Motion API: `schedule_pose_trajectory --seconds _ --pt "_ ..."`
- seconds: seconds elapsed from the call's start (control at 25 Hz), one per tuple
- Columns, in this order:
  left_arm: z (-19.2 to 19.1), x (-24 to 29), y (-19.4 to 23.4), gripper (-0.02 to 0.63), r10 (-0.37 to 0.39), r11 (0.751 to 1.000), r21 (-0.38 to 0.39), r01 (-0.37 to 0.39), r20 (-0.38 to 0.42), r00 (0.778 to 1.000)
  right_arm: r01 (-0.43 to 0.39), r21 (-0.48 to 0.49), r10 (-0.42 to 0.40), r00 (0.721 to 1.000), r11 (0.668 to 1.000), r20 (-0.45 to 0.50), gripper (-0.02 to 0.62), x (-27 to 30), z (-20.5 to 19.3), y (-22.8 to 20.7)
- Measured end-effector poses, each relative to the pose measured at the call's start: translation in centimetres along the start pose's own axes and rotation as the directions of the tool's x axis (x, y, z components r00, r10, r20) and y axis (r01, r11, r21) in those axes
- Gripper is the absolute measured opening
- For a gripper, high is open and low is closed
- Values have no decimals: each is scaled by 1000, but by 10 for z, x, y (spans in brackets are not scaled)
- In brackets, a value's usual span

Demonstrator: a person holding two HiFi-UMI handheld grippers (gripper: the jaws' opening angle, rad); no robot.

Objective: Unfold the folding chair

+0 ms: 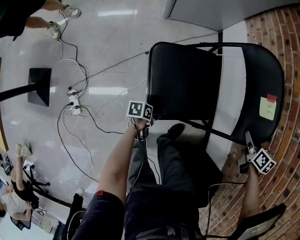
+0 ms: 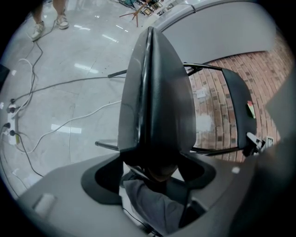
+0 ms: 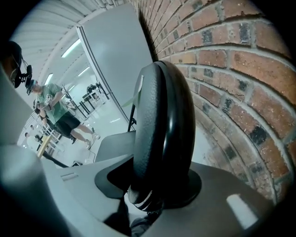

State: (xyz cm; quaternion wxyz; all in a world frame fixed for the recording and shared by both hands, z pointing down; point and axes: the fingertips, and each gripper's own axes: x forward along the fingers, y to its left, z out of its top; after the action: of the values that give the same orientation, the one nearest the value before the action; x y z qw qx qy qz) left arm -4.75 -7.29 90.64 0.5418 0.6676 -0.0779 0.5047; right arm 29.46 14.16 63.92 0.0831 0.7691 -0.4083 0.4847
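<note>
The black folding chair stands partly open, its seat (image 1: 183,79) on the left and its curved backrest (image 1: 262,75) on the right. A yellow note (image 1: 267,108) is stuck on the backrest. My left gripper (image 1: 142,131) is shut on the near edge of the seat. In the left gripper view the seat (image 2: 157,92) runs edge-on out of the left gripper (image 2: 150,171). My right gripper (image 1: 247,143) is shut on the backrest's near rim. In the right gripper view the backrest (image 3: 162,120) fills the right gripper (image 3: 155,196).
White and black cables and a power strip (image 1: 75,105) lie on the glossy floor at left, beside a black stand base (image 1: 40,86). A brick surface (image 1: 286,42) runs along the right. A grey panel (image 1: 211,11) stands behind the chair. People stand at top left and bottom left.
</note>
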Motion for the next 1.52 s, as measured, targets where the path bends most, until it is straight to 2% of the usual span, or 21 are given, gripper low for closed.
schedule_pose_trajectory --seconds 0.56,0.92,1.04,1.2,1.36,1.52 --pt "-8 6 17 370 -19 1000 -19 19 4 1000 -24 -24 23 999 999 -44 153 1 -7 26" --pt "-12 9 25 359 -33 999 -30 34 21 999 7 -13 -7 998 1000 -64 152 1 -8 32" --pt "-11 9 33 354 -17 1000 -21 17 23 1000 -2 4 2 998 1000 -64 152 7 -13 36" --pt "-6 2 31 348 26 999 45 -27 4 1000 1 14 0 998 1000 -61 152 3 -10 37" --pt "-8 -6 23 345 30 998 49 -31 2 1000 8 20 -6 998 1000 -61 152 -7 -5 38" --pt "-3 -7 17 351 94 993 76 -95 10 995 15 23 -14 998 1000 -55 153 -8 1 37"
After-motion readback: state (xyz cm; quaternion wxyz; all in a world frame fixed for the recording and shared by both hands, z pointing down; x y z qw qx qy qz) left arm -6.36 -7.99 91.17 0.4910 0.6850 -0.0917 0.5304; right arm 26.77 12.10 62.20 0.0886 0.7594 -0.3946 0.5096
